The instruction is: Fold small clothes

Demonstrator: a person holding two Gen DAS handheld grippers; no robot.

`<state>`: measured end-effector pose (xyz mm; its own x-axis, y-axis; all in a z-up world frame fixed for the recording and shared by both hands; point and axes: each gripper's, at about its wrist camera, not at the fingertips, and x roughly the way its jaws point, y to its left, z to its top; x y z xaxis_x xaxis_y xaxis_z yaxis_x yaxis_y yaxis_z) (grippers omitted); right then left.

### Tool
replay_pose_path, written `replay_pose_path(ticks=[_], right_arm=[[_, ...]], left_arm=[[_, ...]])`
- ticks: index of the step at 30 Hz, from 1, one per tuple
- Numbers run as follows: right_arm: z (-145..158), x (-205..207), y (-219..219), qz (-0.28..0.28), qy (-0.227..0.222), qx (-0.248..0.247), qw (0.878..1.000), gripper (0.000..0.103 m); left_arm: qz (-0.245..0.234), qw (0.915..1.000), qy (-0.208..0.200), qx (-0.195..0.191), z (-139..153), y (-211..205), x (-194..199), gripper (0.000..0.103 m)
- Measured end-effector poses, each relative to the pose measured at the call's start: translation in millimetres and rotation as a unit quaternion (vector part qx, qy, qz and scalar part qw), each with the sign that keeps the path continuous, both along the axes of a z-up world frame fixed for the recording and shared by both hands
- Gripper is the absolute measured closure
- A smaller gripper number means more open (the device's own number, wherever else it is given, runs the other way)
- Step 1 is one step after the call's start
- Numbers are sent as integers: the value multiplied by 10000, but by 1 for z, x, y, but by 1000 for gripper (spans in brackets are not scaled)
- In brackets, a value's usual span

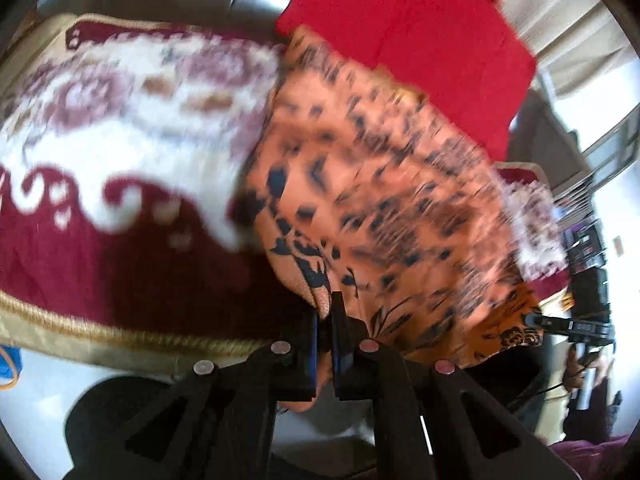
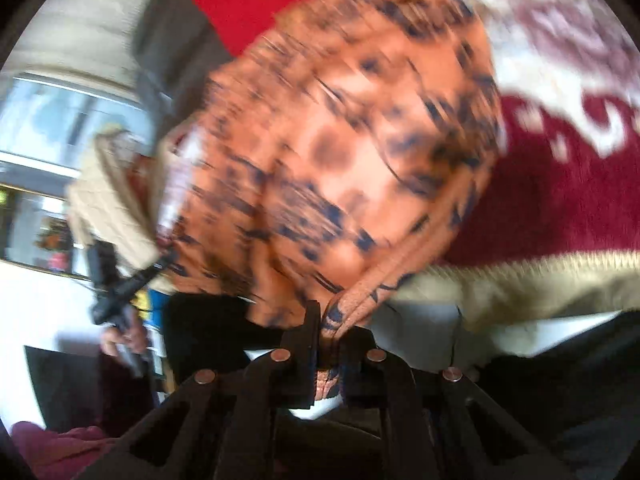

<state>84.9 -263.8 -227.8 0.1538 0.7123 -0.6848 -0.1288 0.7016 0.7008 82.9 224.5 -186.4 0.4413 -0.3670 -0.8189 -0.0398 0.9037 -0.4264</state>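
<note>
An orange garment with a black floral print [image 1: 380,184] hangs stretched between both grippers above a patterned rug; both views are motion-blurred. My left gripper [image 1: 325,312] is shut on one corner of the garment. My right gripper [image 2: 330,320] is shut on another corner [image 2: 352,300], with fabric bunched between its jaws. The garment fills the middle of the right wrist view [image 2: 340,152]. The right gripper shows in the left wrist view [image 1: 560,325] at the garment's far edge, and the left gripper shows in the right wrist view [image 2: 116,288].
A dark red, white and beige patterned rug [image 1: 100,184] lies below, also in the right wrist view [image 2: 560,200]. A red cloth [image 1: 420,40] lies beyond the garment. White floor [image 1: 32,392] borders the rug. Furniture and a window stand behind.
</note>
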Motion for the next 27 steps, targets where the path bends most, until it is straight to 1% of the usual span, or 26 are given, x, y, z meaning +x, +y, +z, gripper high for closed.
replay_pose_path(ticks=[1,3,4,7,8,11,12,14,17,18,20,21,25,26,27], right_arm=[[9,2,-3,-58,-106,114,9999,95],[28,15,-13,-256,-351,378,9983,95],[35,19,-12,-335,-424,467,9974,95],[54,49,-26,-696,-710,652,9929,95],[64,59,-28,-822,-789,673,9912,95],[78,100,-51,-1277,-957,795,9840,95],[89,112,-59,-1444,-985,833,9811,95],[95,145,-74,-1808,-1034,866,9742,95],[81,197,-78,-2273,-963,900,9649,95],[77,207,-83,-2380,-932,893,9627,95],[64,235,-92,-2622,-823,874,9575,95],[51,252,-95,-2740,-691,847,9555,95],[5,287,-107,-3093,-329,805,9470,95],[-5,293,-110,-3183,-256,861,9437,95],[-21,299,-114,-3299,-102,1056,9380,95]], left_arm=[[30,9998,-149,-117,14,4,6,98],[55,9991,-359,-215,33,13,17,98],[69,9987,-437,-252,42,17,24,98],[140,9972,-680,-293,73,30,55,98],[168,9968,-734,-277,81,34,63,98],[288,9960,-803,-271,97,42,107,98],[344,9958,-788,-300,99,45,124,98],[448,9955,-751,-371,101,49,159,98],[578,9953,-670,-391,95,47,210,98],[605,9953,-632,-404,89,44,233,98],[619,9960,-548,-333,77,38,263,98],[671,9964,-438,-278,66,36,281,98],[793,9967,-74,-150,22,31,327,97],[819,9965,9,-163,13,32,333,97],[864,9961,77,-172,5,34,338,96]])
